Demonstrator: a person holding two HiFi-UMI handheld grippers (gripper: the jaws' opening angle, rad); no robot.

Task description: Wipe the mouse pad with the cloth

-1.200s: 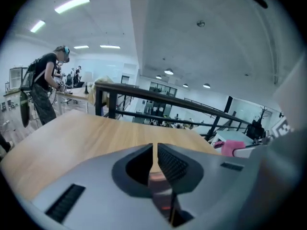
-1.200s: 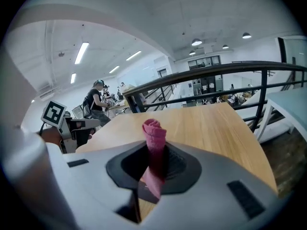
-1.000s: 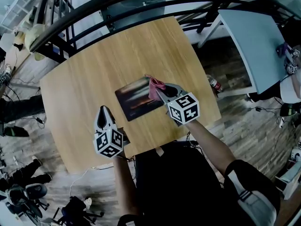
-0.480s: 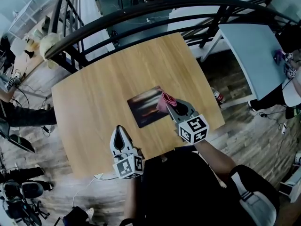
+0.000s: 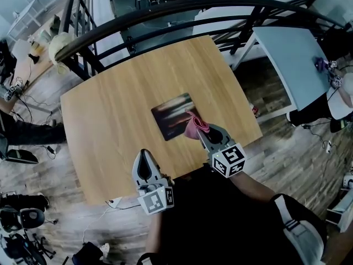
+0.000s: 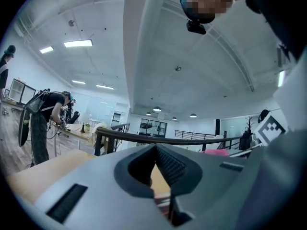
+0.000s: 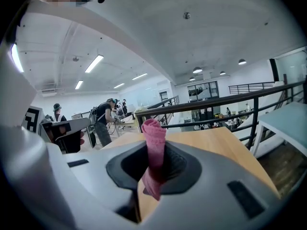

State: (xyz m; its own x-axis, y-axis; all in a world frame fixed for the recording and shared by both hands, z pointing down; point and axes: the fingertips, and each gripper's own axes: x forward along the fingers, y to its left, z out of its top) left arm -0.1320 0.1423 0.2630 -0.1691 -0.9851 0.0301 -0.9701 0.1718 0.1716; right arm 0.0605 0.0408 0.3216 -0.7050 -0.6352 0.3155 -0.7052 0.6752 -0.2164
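Observation:
A dark mouse pad [image 5: 173, 115] lies near the middle of the wooden table [image 5: 110, 120]. My right gripper [image 5: 201, 131] is shut on a rolled pink cloth [image 5: 194, 126], at the pad's near right corner. In the right gripper view the cloth [image 7: 154, 138] stands up between the jaws of the right gripper [image 7: 154, 152], raised above the tabletop. My left gripper [image 5: 143, 158] hovers at the table's near edge, left of the pad. In the left gripper view the left gripper [image 6: 155, 150] has its jaws together with nothing held.
A black curved railing [image 5: 165, 12] runs behind the table's far edge. A pale blue table [image 5: 292, 54] stands to the right. Cables and gear lie on the wood floor [image 5: 33, 164] at left. A person [image 7: 103, 121] stands far off.
The right gripper drew the cloth from the pad's right edge toward its near right corner. The left gripper pulled back to the table's near edge. The head view shifted.

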